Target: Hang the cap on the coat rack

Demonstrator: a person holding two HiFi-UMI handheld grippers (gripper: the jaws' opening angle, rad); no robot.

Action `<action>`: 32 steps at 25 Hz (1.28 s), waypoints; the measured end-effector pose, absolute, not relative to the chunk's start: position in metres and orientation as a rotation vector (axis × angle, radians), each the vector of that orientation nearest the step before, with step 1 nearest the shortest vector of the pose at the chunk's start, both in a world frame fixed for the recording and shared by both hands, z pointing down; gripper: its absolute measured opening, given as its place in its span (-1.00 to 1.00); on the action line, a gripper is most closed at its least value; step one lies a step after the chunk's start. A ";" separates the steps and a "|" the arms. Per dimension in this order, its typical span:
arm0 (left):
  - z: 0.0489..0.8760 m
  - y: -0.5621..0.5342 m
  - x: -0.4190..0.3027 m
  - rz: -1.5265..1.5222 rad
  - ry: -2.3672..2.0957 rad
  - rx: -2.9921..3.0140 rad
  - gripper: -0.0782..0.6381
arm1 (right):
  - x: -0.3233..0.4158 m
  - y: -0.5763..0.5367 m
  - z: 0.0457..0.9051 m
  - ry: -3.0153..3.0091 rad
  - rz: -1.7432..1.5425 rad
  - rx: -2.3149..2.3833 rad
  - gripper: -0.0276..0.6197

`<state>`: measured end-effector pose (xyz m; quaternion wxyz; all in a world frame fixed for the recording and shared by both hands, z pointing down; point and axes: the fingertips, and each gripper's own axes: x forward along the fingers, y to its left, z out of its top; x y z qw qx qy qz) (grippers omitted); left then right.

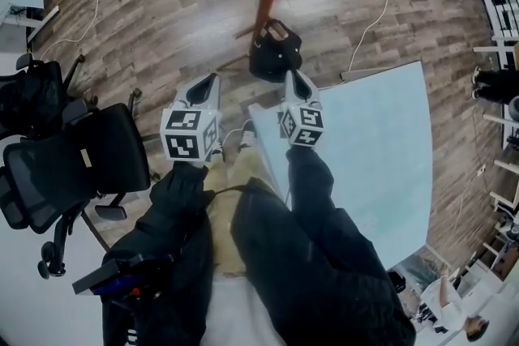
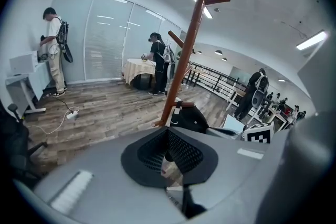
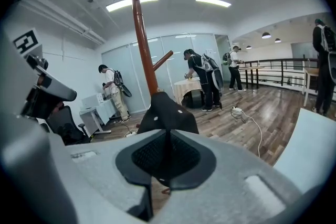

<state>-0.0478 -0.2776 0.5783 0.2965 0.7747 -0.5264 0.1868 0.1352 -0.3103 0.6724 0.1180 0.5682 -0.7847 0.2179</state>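
Right gripper view: your right gripper (image 3: 167,136) is clamped on the black fabric cap (image 3: 167,110), and its jaws hide the cap's lower edge. The cap is held up just beside the round brown wooden coat rack (image 3: 140,29) pole; contact unclear. Your left gripper (image 2: 168,132) has its jaws together, empty.

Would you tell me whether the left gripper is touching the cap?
Apart. The head view shows bare floor between the left gripper and the cap, which the right gripper holds.
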 end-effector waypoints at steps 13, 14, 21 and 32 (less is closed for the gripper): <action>0.573 -0.282 -0.046 0.480 -1.407 2.071 -0.78 | 0.126 -0.304 0.678 -2.330 0.742 1.559 -0.64; 0.571 -0.283 -0.046 0.476 -1.407 2.076 -0.78 | 0.124 -0.303 0.672 -2.342 0.737 1.565 -0.64; 0.546 -0.286 -0.042 0.425 -1.404 2.136 -0.78 | 0.106 -0.299 0.606 -2.446 0.625 1.606 -0.66; 0.493 -0.287 -0.034 0.331 -1.404 2.256 -0.78 | 0.090 -0.304 0.498 -2.579 0.397 1.686 -0.80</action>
